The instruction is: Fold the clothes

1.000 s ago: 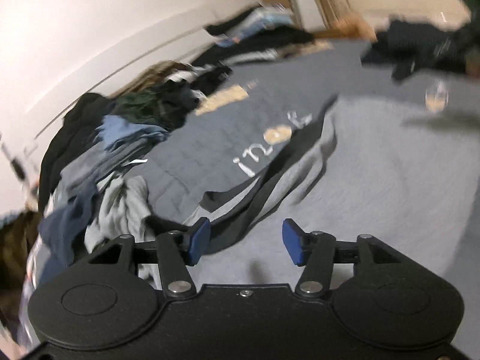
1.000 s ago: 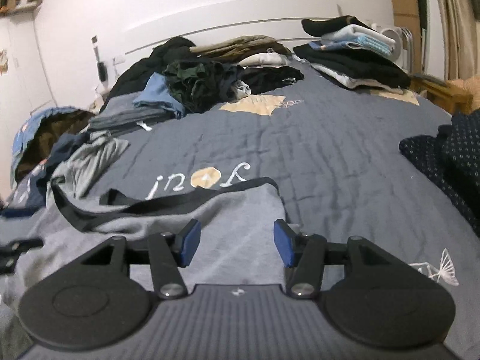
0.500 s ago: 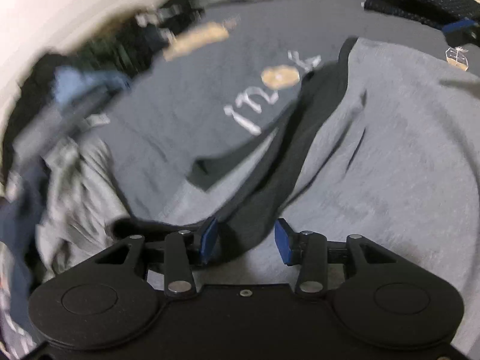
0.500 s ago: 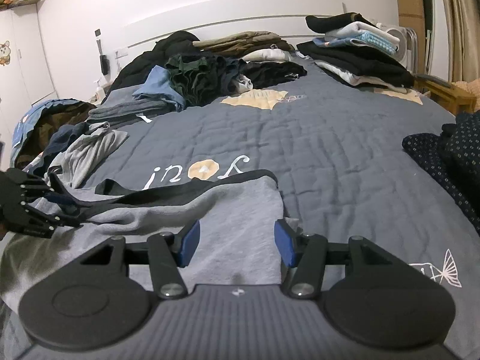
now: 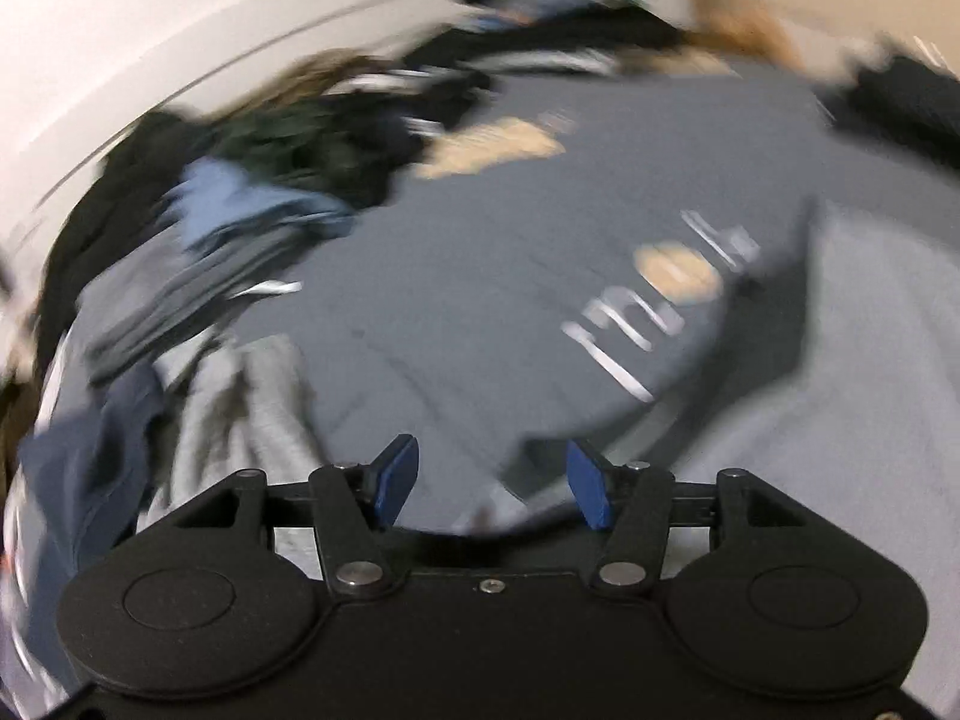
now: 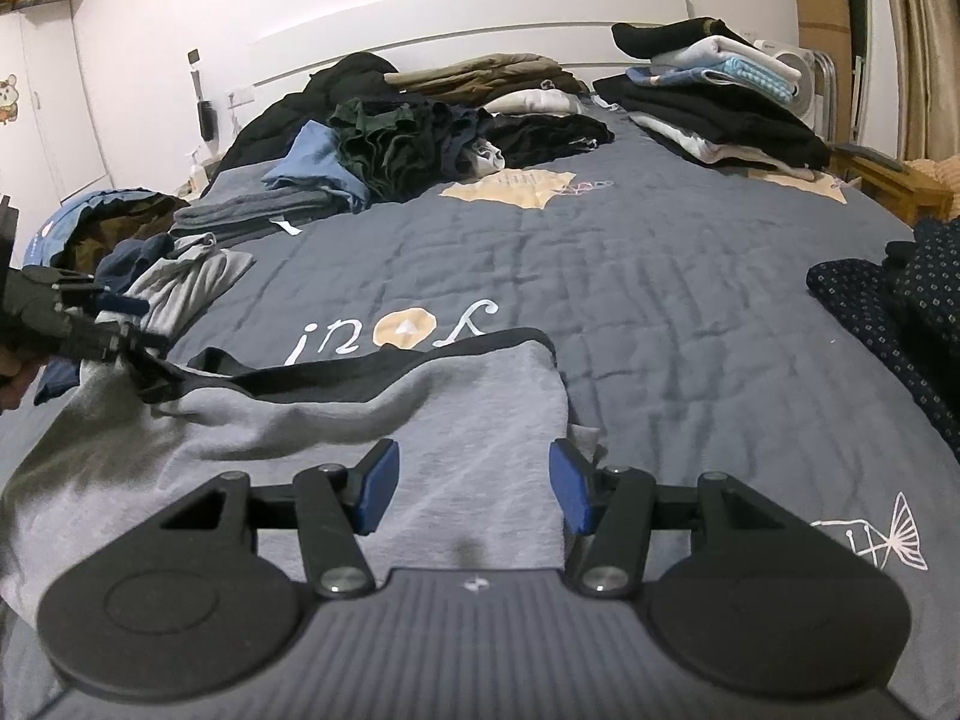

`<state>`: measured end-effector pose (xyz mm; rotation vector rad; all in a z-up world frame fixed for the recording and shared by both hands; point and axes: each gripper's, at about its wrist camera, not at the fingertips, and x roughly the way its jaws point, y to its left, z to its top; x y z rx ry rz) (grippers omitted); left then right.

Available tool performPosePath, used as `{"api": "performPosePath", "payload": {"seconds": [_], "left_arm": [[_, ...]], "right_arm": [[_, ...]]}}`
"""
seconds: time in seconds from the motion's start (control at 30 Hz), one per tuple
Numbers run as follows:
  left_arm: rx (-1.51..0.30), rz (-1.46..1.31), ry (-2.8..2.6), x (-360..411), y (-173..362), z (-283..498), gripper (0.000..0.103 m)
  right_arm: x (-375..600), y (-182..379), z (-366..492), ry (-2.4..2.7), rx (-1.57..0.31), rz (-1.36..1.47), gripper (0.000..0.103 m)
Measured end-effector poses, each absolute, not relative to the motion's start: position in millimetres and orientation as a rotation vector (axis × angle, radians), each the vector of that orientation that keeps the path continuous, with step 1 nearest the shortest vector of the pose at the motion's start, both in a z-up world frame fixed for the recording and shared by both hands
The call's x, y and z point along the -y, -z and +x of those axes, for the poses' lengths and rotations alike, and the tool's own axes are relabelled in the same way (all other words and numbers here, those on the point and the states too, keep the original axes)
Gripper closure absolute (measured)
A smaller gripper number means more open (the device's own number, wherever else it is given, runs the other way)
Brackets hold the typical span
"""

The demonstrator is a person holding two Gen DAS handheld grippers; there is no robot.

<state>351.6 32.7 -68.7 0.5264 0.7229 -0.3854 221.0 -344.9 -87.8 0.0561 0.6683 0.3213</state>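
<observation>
A grey garment (image 6: 420, 420) with a black waistband (image 6: 360, 372) lies spread on the blue-grey bedspread (image 6: 660, 276). My right gripper (image 6: 474, 486) hovers open over its near right part, pads clear of the cloth. My left gripper (image 6: 135, 321) is at the far left of the right wrist view, at the waistband's left end. In the blurred left wrist view the left gripper (image 5: 492, 480) has its jaws opening. A dark corner of the waistband (image 5: 750, 348) reaches in between them, and neither pad presses on it. The grey garment (image 5: 840, 420) fills the right side.
A loose pile of dark and blue clothes (image 6: 408, 144) lies at the back left, a folded stack (image 6: 720, 102) at the back right by the white headboard (image 6: 480, 18). A crumpled grey piece (image 6: 186, 282) sits left, a dark dotted garment (image 6: 888, 306) on the right edge.
My left gripper came in at the left of the right wrist view, narrowed at the waistband's end, then widened again. The band's left end got drawn out straight. The right gripper held still.
</observation>
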Motion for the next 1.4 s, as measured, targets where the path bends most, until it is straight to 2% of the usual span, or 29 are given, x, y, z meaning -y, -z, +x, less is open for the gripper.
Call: {"api": "performPosePath", "payload": {"seconds": [0.1,0.17,0.23,0.27,0.33,0.43,0.6,0.67,0.7,0.73,0.77,0.8,0.93,1.0,1.07,1.1,1.13,1.2,1.4], "left_arm": [[-0.75,0.709,0.412,-14.8,87.6,344.9,0.049],[-0.764,0.751,0.408,-8.0,98.5,347.8,0.054],[-0.779,0.765,0.4,-4.1,105.5,353.6,0.075],[-0.794,0.76,0.4,-5.1,108.2,357.4,0.077],[-0.826,0.739,0.415,-6.8,111.1,364.6,0.096],[-0.814,0.614,0.374,-13.3,101.9,384.7,0.096],[-0.772,0.424,0.234,-29.7,86.4,405.4,0.095],[-0.79,0.402,0.32,-26.7,79.2,395.2,0.09],[-0.797,0.391,0.364,-24.8,75.8,389.9,0.077],[-0.793,0.391,0.415,-20.3,73.9,383.6,0.059],[-0.795,0.405,0.466,-14.6,73.2,377.4,0.052],[-0.798,0.421,0.514,-8.6,73.1,371.5,0.048],[-0.866,0.494,0.556,13.1,93.5,368.8,0.048],[-0.91,0.486,0.56,16.0,104.8,371.9,0.055],[-0.946,0.474,0.587,16.7,111.5,373.1,0.072],[-0.946,0.483,0.598,17.5,111.1,371.5,0.087],[-0.947,0.491,0.61,18.3,110.7,369.9,0.095],[-0.951,0.493,0.628,19.7,109.4,367.6,0.103],[-0.887,0.42,0.595,16.7,91.4,377.7,0.103]], "right_arm": [[343.4,87.8,220.4,-0.33,-0.669,0.055,0.048],[342.9,87.5,220.1,-0.331,-0.667,0.054,0.048],[343.0,88.1,220.6,-0.329,-0.667,0.058,0.048],[343.6,88.3,220.9,-0.326,-0.668,0.061,0.048],[344.9,88.7,221.5,-0.32,-0.67,0.066,0.048],[346.7,89.0,222.7,-0.316,-0.673,0.076,0.048],[347.1,89.1,223.4,-0.323,-0.678,0.078,0.048],[347.7,88.1,222.9,-0.322,-0.675,0.078,0.048],[348.3,87.4,222.8,-0.325,-0.673,0.082,0.048],[348.6,87.1,222.7,-0.324,-0.672,0.085,0.048],[348.9,86.9,222.6,-0.322,-0.671,0.088,0.048],[349.0,87.1,222.8,-0.319,-0.673,0.09,0.048],[347.6,87.3,222.2,-0.318,-0.675,0.086,0.048],[347.4,86.0,221.3,-0.322,-0.671,0.087,0.048],[347.8,85.4,221.0,-0.325,-0.667,0.091,0.048],[348.5,85.7,221.3,-0.322,-0.668,0.092,0.048],[349.1,86.1,221.7,-0.32,-0.669,0.092,0.048],[350.2,86.5,222.4,-0.314,-0.672,0.095,0.048],[351.5,85.9,223.0,-0.311,-0.672,0.104,0.048]]}}
